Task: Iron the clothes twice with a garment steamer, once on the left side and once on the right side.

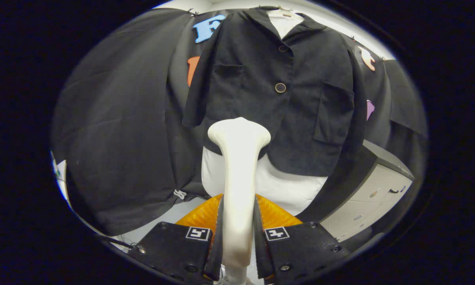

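A dark short-sleeved jacket (277, 99) hangs on a white mannequin torso (273, 186) at the far centre of the booth. The jacket front carries two buttons (280, 88) down its centre line and a patch pocket (332, 114) on each side. The white torso shows at the collar opening and below the jacket hem. Black cloth (114, 146) hangs to the left of and behind the garment. A light grey cabinet (375, 198) with drawer fronts stands at the right, partly covered by the dark cloth. A white floor surface (174, 215) is visible near the bottom of the left cloth.

Nothing stands between the steamer head and the jacket.

The gripper (239, 229) points forward and slightly upward toward the garment. Its fingers (217, 233) are closed on the handle of the garment steamer (239, 158), one on each side, pressing against it. An orange part lies behind the fingers, on either side of the handle.

The steamer is white. Its handle rises from between the fingers, and its wide head flares out beyond them. The head sits in front of the lower left part of the jacket, near the hem and below the left pocket. Contact between the head and the fabric cannot be determined.
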